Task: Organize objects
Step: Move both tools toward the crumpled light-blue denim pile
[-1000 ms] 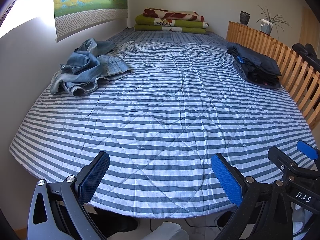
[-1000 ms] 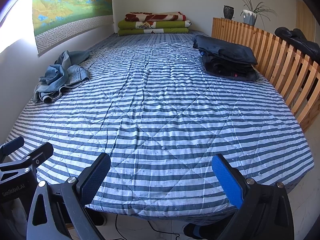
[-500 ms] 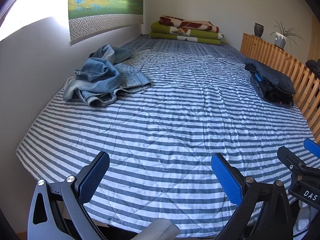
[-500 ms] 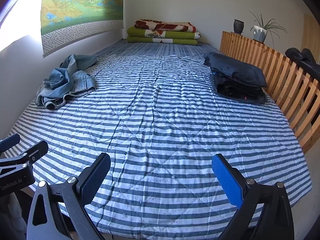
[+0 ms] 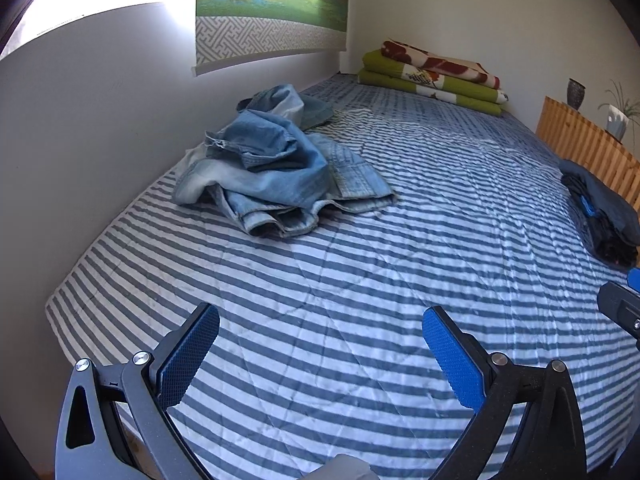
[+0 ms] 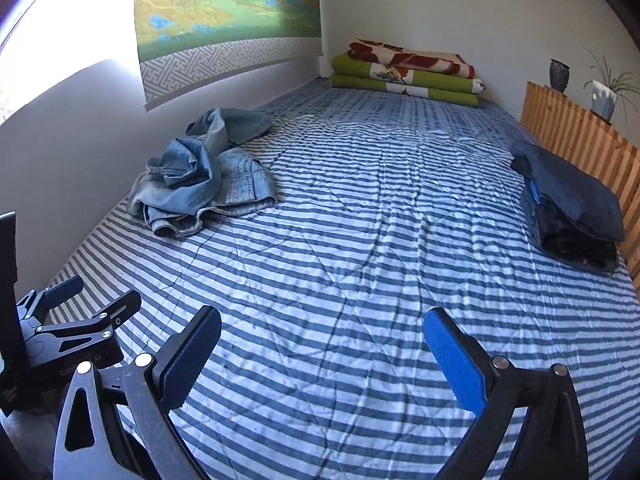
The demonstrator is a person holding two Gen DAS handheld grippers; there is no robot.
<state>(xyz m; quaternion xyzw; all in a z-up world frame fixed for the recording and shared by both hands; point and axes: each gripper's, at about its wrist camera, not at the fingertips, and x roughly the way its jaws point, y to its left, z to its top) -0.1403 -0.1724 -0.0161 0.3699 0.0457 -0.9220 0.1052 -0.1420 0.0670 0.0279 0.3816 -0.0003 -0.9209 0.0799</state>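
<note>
Your left gripper (image 5: 320,354), black-framed with blue ribbed pads, hovers with its jaws spread wide and empty above the near end of the blue-and-white striped quilted bedspread (image 5: 400,264). Your right gripper (image 6: 322,354), of the same build, is just as wide and empty, beside the left one.

The thing to organize, a crumpled heap of pale blue denim clothing (image 5: 276,168), lies on the bedspread beyond your left gripper, close to the grey wall (image 5: 100,128). A folded stack of dark navy and black clothes (image 6: 572,208) sits across the bedspread from the denim, against the slatted wooden rail (image 6: 580,136). Folded green and red patterned blankets (image 6: 408,72) lie past the denim, at the far end.

The denim is tangled in several layers, so one pinch may catch a single fold and drag the rest behind it, or catch the bedspread too and rumple it. With the heap this near the wall, a wide jaw could also scrape the wall as you reach in.

Compared with a second ago, both views have swung toward the denim and moved nearer: the heap looks bigger and more central, the dark stack sits nearer the edge of the left view. Nothing on the bedspread has moved.
</note>
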